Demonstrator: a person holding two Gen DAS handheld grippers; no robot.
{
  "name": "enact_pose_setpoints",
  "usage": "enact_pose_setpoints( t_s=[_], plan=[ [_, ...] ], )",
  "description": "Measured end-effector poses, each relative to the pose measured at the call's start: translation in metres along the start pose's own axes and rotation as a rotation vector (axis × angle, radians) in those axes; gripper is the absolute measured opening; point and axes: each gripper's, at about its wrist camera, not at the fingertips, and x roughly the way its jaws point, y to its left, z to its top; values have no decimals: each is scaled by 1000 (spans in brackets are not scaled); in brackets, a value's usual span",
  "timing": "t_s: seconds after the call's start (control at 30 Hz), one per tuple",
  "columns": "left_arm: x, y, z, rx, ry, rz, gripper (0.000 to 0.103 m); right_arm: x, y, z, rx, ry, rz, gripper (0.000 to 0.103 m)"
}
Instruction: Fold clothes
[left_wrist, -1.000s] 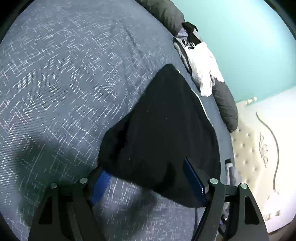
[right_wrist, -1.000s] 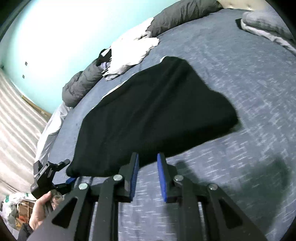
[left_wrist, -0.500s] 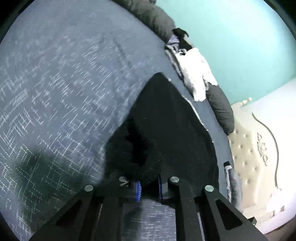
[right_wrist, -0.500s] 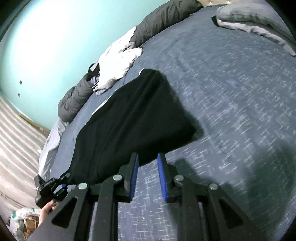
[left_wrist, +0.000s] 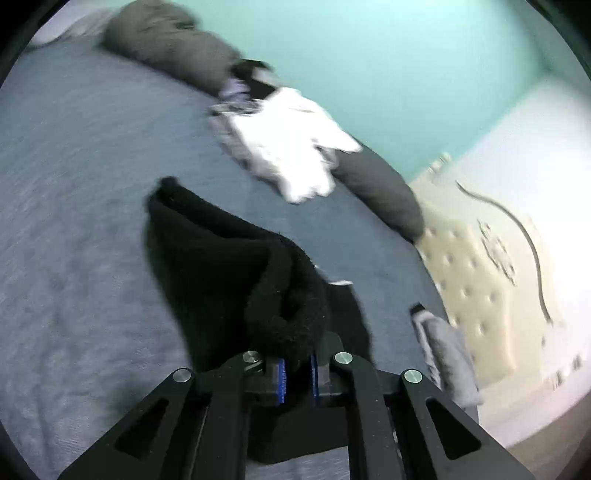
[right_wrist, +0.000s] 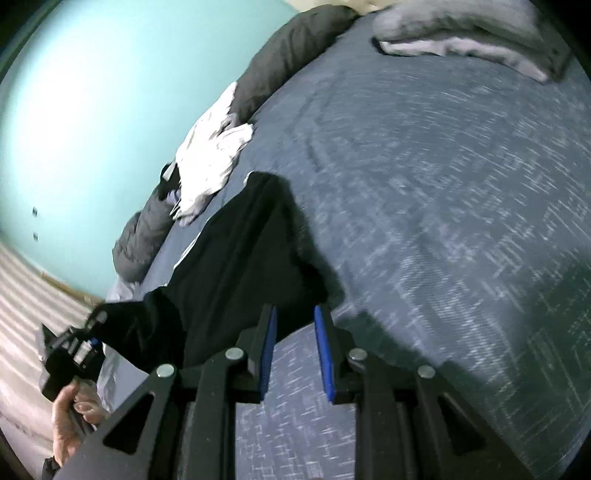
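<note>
Blue bedspread (right_wrist: 443, 184); left gripper (left_wrist: 297, 376) pinching lifted black garment (left_wrist: 221, 266); only right view shows right gripper (right_wrist: 293, 354) narrowly parted, empty

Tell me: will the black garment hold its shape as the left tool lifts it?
Probably not. The black garment already bunches and droops where the left tool pinches it, so it looks floppy. Its fuzzy, thick-looking edge suggests it won't slip easily.

A black garment (left_wrist: 214, 258) lies on blue bedding flecked with white (right_wrist: 443, 184), white clothes (left_wrist: 291, 147) at one o'clock, the wall (left_wrist: 388, 55) teal.
</note>
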Motion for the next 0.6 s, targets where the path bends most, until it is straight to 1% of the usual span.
enact_pose_setpoints(
  t_s=[0.07,0.13,0.2,0.3,0.37,0.43,0.47,0.5,0.53,0.57,0.6],
  plan=[
    [20,-36,-2,69,39,-31,8,-2,-2,2,1,-6,-4,21],
    [47,-78,-19,174,114,-64,8,-2,-3,3,1,-5,2,21],
    [76,-107,-45,262,214,-88,8,-2,-5,3,0,-2,2,21],
    [117,-122,-89,338,362,-93,9,-2,-11,5,15,4,1,21],
    [136,-117,-112,330,453,-73,10,-1,-14,6,21,10,-2,21],
    [138,-115,-119,337,468,-59,12,0,-16,7,19,15,-6,21],
    [136,-115,-118,336,466,-68,18,1,-15,8,18,16,-3,21],
    [133,-116,-113,332,460,-78,27,1,-14,8,16,15,4,21],
    [127,-117,-109,335,448,-89,32,2,-12,9,15,13,16,21],
    [120,-118,-103,347,427,-92,41,2,-10,9,13,11,29,21],
    [111,-118,-98,358,406,-95,53,3,-8,10,11,8,42,24]
  ],
)
